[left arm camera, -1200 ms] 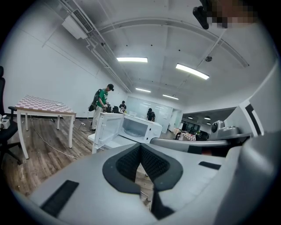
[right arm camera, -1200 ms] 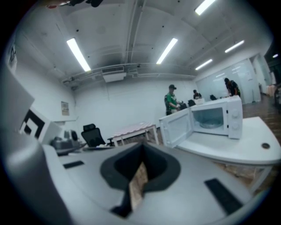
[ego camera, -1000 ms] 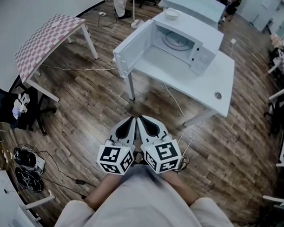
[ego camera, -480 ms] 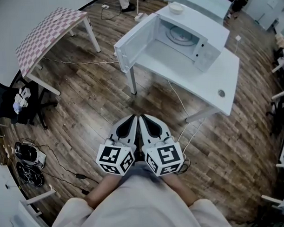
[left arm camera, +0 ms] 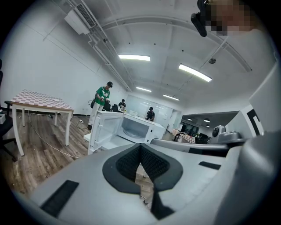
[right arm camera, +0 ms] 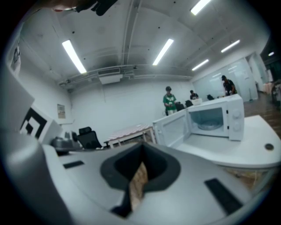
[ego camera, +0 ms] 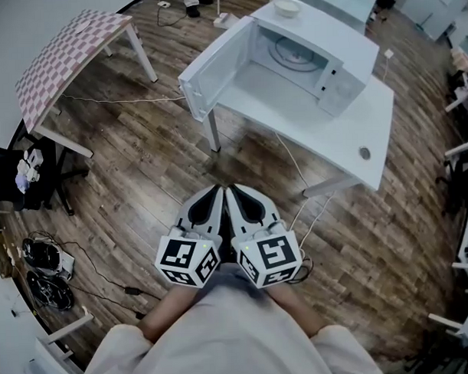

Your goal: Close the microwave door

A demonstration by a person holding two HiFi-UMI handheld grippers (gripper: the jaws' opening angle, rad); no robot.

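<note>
White microwave (ego camera: 332,45) stood on a white table (ego camera: 355,132), well ahead of both grippers and a little to their right, with wooden floor (ego camera: 141,170) between. Its long side ran from far left to near right in the head view, and its open front faced the near left, towards the person. The door (ego camera: 214,68) hung wide open from the left end, reaching out past the table edge; it was the part nearest the grippers but well apart from them. A glass plate (ego camera: 295,57) lay inside, and a bowl (ego camera: 287,6) sat on top.

The left gripper (ego camera: 215,194) and right gripper (ego camera: 236,194) were held side by side close to the person's body, pointing forward at the table. Each gripper view showed the jaws brought together at the tips, with only a sliver of floor showing behind them and nothing gripped. A checked table (ego camera: 61,58) stood off to the left.
</note>
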